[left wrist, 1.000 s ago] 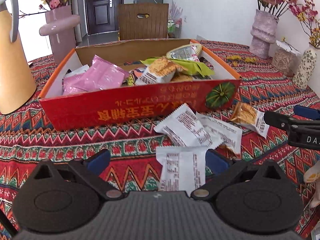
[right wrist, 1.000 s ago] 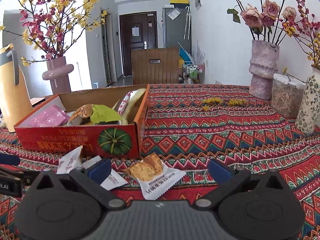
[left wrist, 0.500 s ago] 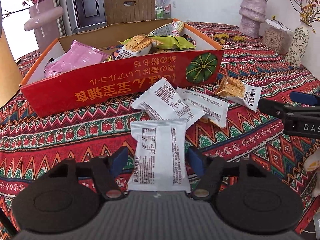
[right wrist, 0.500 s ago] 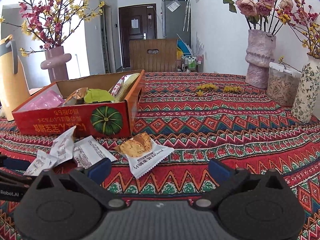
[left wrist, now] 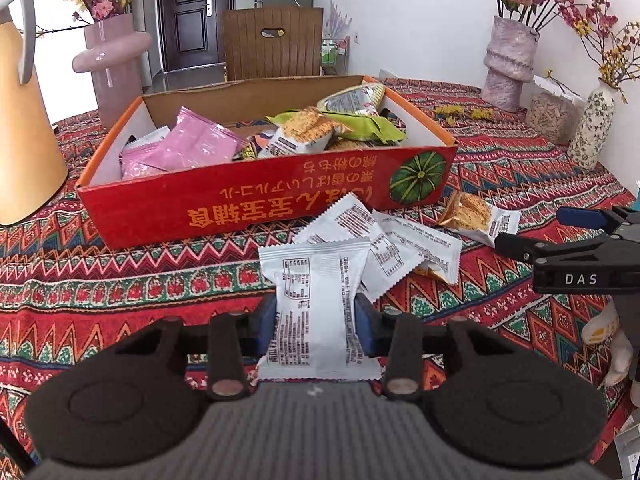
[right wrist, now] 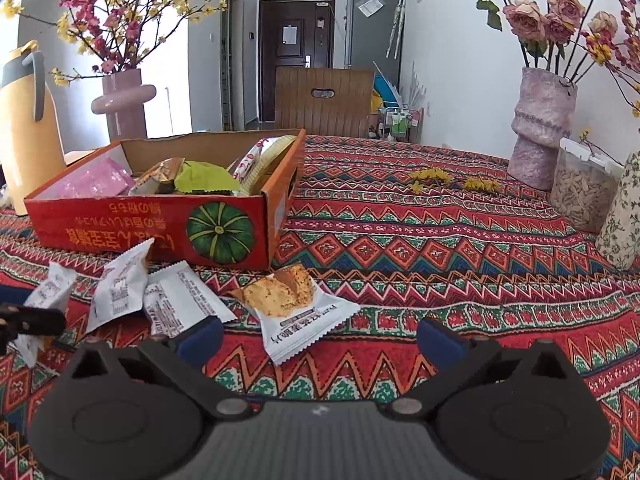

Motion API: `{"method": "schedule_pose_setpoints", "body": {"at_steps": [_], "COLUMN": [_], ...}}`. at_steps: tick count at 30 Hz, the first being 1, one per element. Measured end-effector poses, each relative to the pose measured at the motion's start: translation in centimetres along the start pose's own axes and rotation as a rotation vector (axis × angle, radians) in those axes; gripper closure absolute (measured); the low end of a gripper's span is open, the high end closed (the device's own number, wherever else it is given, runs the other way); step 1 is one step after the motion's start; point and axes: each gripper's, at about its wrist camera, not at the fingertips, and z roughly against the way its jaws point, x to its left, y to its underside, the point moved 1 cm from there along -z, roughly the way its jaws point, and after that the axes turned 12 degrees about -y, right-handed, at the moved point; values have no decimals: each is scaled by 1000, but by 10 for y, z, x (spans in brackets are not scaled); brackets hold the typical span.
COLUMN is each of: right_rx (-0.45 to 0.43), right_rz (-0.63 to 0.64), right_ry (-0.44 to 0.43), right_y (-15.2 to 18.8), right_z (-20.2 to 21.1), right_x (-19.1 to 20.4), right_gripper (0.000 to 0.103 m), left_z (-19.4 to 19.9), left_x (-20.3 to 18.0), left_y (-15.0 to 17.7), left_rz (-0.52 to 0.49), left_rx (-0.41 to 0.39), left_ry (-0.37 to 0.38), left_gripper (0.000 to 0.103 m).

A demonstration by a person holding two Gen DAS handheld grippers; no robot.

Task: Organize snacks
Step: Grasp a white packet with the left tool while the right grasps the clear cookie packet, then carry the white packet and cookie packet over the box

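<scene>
My left gripper (left wrist: pixel 316 322) is shut on a white snack packet (left wrist: pixel 316 300) and holds it above the patterned tablecloth, in front of the red cardboard box (left wrist: pixel 248 204) that holds several snacks. Two more white packets (left wrist: pixel 384 248) lie just beyond it, and a packet with a golden biscuit picture (left wrist: pixel 476 216) lies to the right. My right gripper (right wrist: pixel 320 340) is open and empty, low over the cloth, with the biscuit packet (right wrist: pixel 296 312) just ahead between its fingers. The box (right wrist: pixel 160 228) and the white packets (right wrist: pixel 120 288) show at its left.
A yellow thermos jug (left wrist: pixel 20 128) stands left of the box, a pink vase (left wrist: pixel 116 68) behind it. A tall vase (right wrist: pixel 540 132), a clear container of seeds (right wrist: pixel 580 192) and a floral vase (right wrist: pixel 624 208) stand at the right. A wooden chair (right wrist: pixel 324 100) is beyond the table.
My left gripper closed on the nearest white packet and lifted it off the cloth. My right gripper moved closer to the biscuit packet, still open.
</scene>
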Motion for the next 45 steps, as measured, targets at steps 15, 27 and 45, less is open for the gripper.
{"method": "schedule_pose_setpoints", "body": {"at_steps": [15, 27, 45], "right_rx": [119, 99, -4], "right_rz": [-19, -54, 11], "right_ry": [-43, -43, -37], "right_y": [-22, -21, -4], "right_z": [-63, -67, -19], "right_x": [-18, -24, 10], "right_gripper": [0, 0, 62], "left_z": [-2, -1, 10], "left_x": [24, 28, 39], "left_y": [-9, -10, -16], "left_rz": [57, 71, 91], "left_rx": [-23, -35, -82], "left_ry": [-29, -11, 5], "left_gripper": [62, 62, 62]}}
